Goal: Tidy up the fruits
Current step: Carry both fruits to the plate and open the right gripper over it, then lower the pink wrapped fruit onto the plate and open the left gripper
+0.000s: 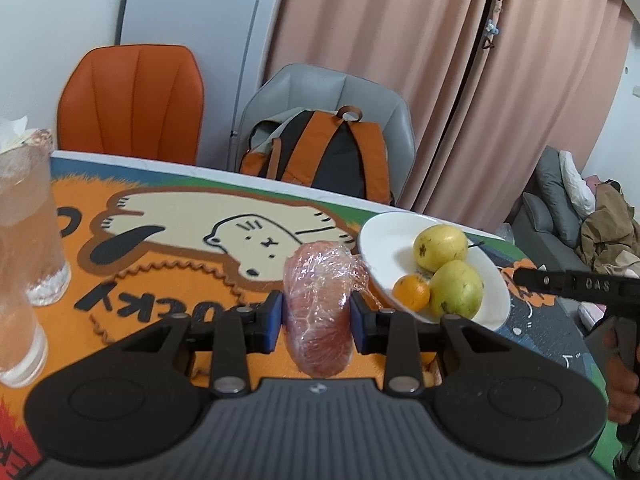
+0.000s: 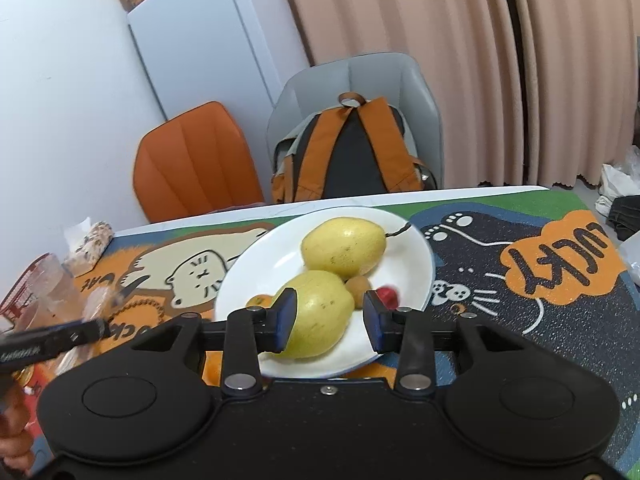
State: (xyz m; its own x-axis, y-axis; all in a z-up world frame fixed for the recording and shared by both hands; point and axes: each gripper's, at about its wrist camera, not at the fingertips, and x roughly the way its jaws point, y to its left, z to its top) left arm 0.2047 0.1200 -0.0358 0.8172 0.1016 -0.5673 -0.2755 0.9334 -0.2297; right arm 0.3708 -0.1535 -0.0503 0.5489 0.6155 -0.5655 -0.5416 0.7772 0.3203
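My left gripper (image 1: 317, 322) is shut on a pink fruit piece wrapped in cling film (image 1: 320, 300), held above the mat just left of the white plate (image 1: 374, 240). The plate holds two yellow-green pears (image 1: 440, 247) (image 1: 458, 289) and a small orange (image 1: 411, 291). In the right wrist view my right gripper (image 2: 330, 322) is open and empty over the near side of the plate (image 2: 416, 256), with the near pear (image 2: 320, 316) between its fingers but apart from them. The far pear (image 2: 344, 251), a small brown fruit (image 2: 357, 287) and a small red fruit (image 2: 389, 295) also lie there.
A cartoon cat mat (image 1: 160, 240) covers the table. Clear glasses (image 1: 28, 224) stand at the left. An orange chair (image 1: 132, 100) and a grey chair with a backpack (image 1: 320, 152) stand behind the table. The right gripper's body (image 1: 576, 286) shows in the left view.
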